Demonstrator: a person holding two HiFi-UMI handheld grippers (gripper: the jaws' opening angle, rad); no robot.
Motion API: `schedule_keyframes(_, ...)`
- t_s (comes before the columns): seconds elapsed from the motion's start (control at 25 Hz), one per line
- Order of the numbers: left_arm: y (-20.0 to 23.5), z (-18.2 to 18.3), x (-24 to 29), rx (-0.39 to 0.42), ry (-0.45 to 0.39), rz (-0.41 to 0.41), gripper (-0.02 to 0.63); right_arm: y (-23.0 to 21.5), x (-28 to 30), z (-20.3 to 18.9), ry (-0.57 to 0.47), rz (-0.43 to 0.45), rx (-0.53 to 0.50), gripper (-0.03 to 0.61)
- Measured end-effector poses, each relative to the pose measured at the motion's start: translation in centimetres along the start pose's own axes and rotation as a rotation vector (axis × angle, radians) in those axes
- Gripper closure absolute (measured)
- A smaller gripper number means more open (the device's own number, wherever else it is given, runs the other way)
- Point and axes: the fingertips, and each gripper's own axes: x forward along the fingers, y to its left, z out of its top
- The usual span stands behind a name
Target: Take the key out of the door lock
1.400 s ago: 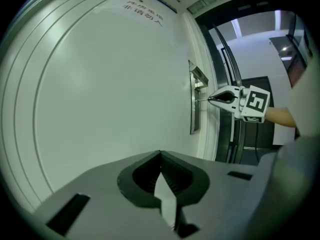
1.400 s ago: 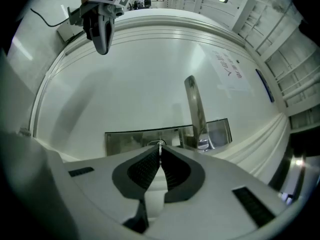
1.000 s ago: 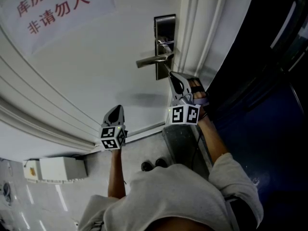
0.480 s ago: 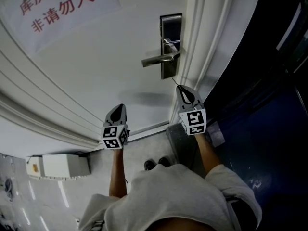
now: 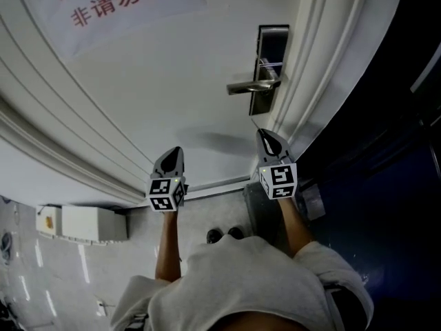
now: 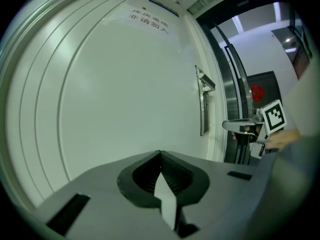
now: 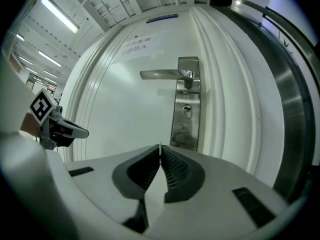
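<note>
The extraction looks done. The right gripper (image 7: 160, 150) is closed, and a thin pale sliver, taken to be the key (image 7: 160, 145) seen edge-on, is pinched at the very tips of its fingers. It is too small for more to be said of it. The keyhole (image 7: 186, 112) in the lock plate (image 7: 187, 91), ahead of and a little above those tips, is seen bare, with nothing standing out of it. The tips are held apart from the plate. As judged, nothing is left but for the key to be carried clear of the door.

The left gripper (image 6: 160, 155) is closed on nothing. It is held well to the left of the right fingers and is pointed at the plain door (image 6: 115, 84) panel.

The handle (image 7: 165, 74) juts leftward above the right fingertips, so room upward is limited there. Just right of the tips the ribbed door frame (image 7: 227, 99) is seen running upright, and past it, in the head view, a dark opening. Sideways travel to the right would therefore be met by that edge. Free room is found behind and below the fingers, and to their left across the flat panel between the two grippers. A straight draw backward is judged to clear plate, handle and frame alike.
</note>
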Motion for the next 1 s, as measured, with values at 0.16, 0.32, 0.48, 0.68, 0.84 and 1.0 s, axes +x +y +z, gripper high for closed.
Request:
schedule_keyframes(0.16, 1.7, 0.0, -1.5, -0.008, -0.005, 0.041, 0.595, 3.3, 1.1, 0.4, -0.01, 0.063, -0.013, 0.548)
schedule_keyframes(0.32, 3.5, 0.1, -2.9, -0.011, -0.008, 0.084, 0.595, 6.1, 2.4, 0.7, -0.016, 0.119, -0.039, 0.548)
schedule_keyframes(0.48, 4.8, -0.1, -4.0, -0.021, -0.01, 0.114, 0.597, 7.5, 3.3, 0.9, -0.016, 0.148, -0.039, 0.548)
schedule_keyframes(0.68, 5.6, -0.4, -4.4, -0.032, -0.01, 0.125, 0.595, 8.4, 3.9, 0.9, -0.013, 0.162, -0.053, 0.548)
schedule_keyframes(0.84, 6.1, -0.6, -4.3, -0.038, -0.012, 0.127, 0.595, 8.7, 4.2, 0.8, -0.007, 0.165, -0.059, 0.548)
schedule_keyframes(1.0, 6.1, -0.5, -4.1, -0.042, -0.013, 0.124, 0.595, 9.0, 4.3, 0.8, -0.002, 0.169, -0.064, 0.548)
